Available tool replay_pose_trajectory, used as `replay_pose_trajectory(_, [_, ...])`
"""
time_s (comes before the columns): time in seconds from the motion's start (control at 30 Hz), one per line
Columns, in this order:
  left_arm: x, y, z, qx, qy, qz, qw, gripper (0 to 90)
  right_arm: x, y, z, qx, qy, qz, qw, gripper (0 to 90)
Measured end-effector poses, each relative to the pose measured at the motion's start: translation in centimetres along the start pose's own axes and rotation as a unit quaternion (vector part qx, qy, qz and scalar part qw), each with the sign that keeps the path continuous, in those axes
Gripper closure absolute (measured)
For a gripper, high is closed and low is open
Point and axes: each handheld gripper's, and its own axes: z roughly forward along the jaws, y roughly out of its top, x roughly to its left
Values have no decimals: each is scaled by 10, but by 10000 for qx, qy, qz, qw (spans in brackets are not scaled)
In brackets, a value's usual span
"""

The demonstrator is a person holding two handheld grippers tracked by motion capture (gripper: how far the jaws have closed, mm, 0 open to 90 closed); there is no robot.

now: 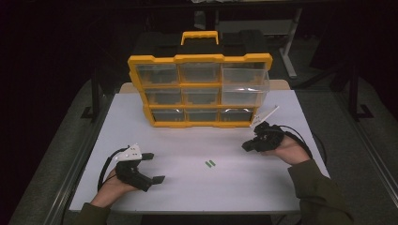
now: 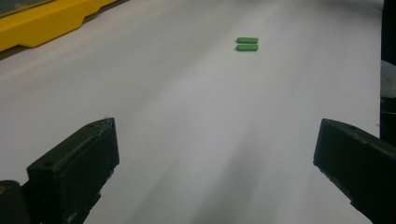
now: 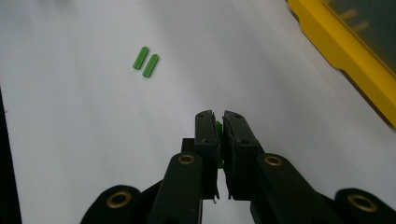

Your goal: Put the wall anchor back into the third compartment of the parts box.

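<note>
a small green piece [image 3: 218, 128] sits pinched between the pads of the right gripper [image 3: 217, 122], its top edge just showing in the narrow slit where the two black jaws press together. in the high view that right gripper [image 1: 251, 144] hangs over the right side of the white table [image 1: 187, 187], near the front right corner of the yellow organizer [image 1: 200, 89], well apart from the other pieces.

two more green pieces [image 1: 210, 163] lie side by side, almost touching, on the bare table near its middle, to the left of and nearer than the right gripper. from the right gripper view they [image 3: 145, 61] lie ahead and off to the left of the jaws.

the left gripper [image 1: 149, 166] rests at the near left of the table, its jaws spread wide with nothing between them; the two green pieces [image 2: 246, 44] lie far ahead of it.

the organizer stands upright at the far side, with clear-fronted drawers; the top right drawer [image 1: 244, 79] is pulled out.
</note>
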Motion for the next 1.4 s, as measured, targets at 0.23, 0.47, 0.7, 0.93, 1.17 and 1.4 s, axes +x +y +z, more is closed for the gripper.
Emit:
replay_pose_trajectory(0.23, [0, 0, 0, 34, -7, 26, 10000, 0, -8, 0, -21, 20, -6, -33, 10000, 835])
replay_pose_trajectory(0.47, [0, 0, 0, 29, -14, 13, 10000, 0, -16, 4, -53, -1, 5, -47, 10000, 835])
replay_pose_trajectory(0.7, [-1, 0, 0, 39, -19, -2, 10000, 0, -23, 16, -84, 32, -42, -165, 9999, 835])
replay_pose_trajectory(0.93, [-1, 1, 0, 40, -24, 2, 10000, 0, -29, 32, -112, 28, -111, -282, 9995, 834])
replay_pose_trajectory(1.17, [-3, 0, 1, 15, -43, -12, 10000, 0, -34, 49, -139, 31, -125, -338, 9993, 835])
replay_pose_trajectory(1.4, [-3, 0, 0, 22, -54, -78, 10000, 0, -36, 70, -174, -99, -266, -360, 9990, 835])
